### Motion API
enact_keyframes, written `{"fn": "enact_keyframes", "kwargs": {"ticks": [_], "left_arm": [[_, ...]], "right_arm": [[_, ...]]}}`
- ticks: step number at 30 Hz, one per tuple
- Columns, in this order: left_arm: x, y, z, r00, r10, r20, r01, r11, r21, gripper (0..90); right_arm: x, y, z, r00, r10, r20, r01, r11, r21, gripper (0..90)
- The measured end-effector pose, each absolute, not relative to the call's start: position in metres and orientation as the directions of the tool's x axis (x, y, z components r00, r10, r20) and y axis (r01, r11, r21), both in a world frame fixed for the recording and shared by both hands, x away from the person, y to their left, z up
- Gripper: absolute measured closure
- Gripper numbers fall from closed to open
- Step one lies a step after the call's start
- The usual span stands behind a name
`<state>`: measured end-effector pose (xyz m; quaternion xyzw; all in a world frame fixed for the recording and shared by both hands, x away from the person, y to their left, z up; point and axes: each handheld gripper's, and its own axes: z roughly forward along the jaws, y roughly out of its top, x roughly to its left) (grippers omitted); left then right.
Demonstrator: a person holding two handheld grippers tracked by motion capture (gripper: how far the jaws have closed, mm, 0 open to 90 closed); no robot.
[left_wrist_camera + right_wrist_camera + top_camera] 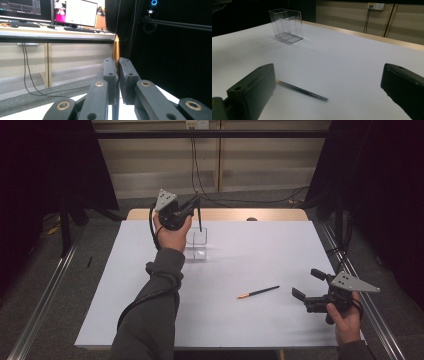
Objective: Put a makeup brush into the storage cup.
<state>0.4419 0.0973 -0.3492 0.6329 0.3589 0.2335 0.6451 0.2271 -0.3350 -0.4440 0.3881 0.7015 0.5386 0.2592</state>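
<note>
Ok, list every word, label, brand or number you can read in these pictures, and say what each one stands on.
No text can be read.
Monitors behind the table: windows and panels show, too small and blurred to read.
Pencil on the table: small marks near its dark end, too blurred to read.
Pencil in the left gripper: no print visible.
Clear holder: no label.

Lab: desk w/ monitors [75, 12], black curtains [380, 180], alu rails [45, 295].
</note>
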Motion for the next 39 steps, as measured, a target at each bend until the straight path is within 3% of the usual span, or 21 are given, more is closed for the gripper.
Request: {"fn": "enact_keyframes", "kwargs": {"ticks": [7,9,12,39], "left_arm": [[0.443,0.097,-0.354,0.631,0.759,-0.159,0.152,0.080,0.985,84.6],[0.443,0.093,-0.355,0.614,0.762,-0.204,0.164,0.130,0.978,84.6],[0.444,0.096,-0.356,0.627,0.762,-0.160,0.156,0.079,0.985,84.5],[0.438,0.093,-0.371,0.612,0.775,-0.159,0.176,0.062,0.982,84.5]], "right_arm": [[0.227,-0.336,-0.444,-0.570,0.820,0.050,0.260,0.122,0.958,0.0],[0.227,-0.336,-0.444,-0.570,0.820,0.048,0.257,0.123,0.958,0.0],[0.227,-0.336,-0.444,-0.572,0.819,0.049,0.258,0.123,0.958,0.0],[0.226,-0.336,-0.443,-0.571,0.819,0.055,0.260,0.117,0.958,0.0]]}}
